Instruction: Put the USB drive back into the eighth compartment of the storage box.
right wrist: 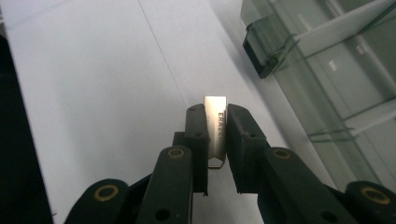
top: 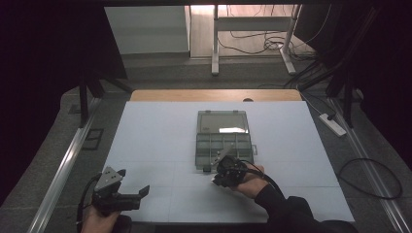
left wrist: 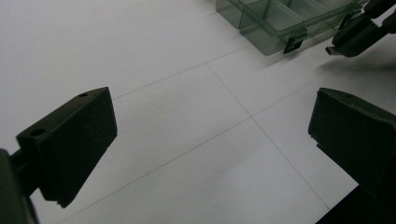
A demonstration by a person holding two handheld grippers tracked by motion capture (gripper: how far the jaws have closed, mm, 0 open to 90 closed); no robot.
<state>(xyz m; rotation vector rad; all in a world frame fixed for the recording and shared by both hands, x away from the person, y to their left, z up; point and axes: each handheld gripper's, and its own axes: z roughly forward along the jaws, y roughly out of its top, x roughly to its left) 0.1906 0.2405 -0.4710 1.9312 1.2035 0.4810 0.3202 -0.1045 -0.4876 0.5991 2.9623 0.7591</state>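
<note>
A clear compartment box lies open in the middle of the white table top, its lid folded back on the far side. Just before the box's front edge, my right gripper is shut on a small white eraser with the printed word ERASER; the eraser stands on end between the pads, above the bare table beside the box and its black latch. My left gripper rests near the front left corner, its jaws wide apart with nothing between them.
The box and the right gripper lie ahead of the left gripper, to its right. Beyond the table stand the white legs of a desk with cables. A power strip lies on the floor at right.
</note>
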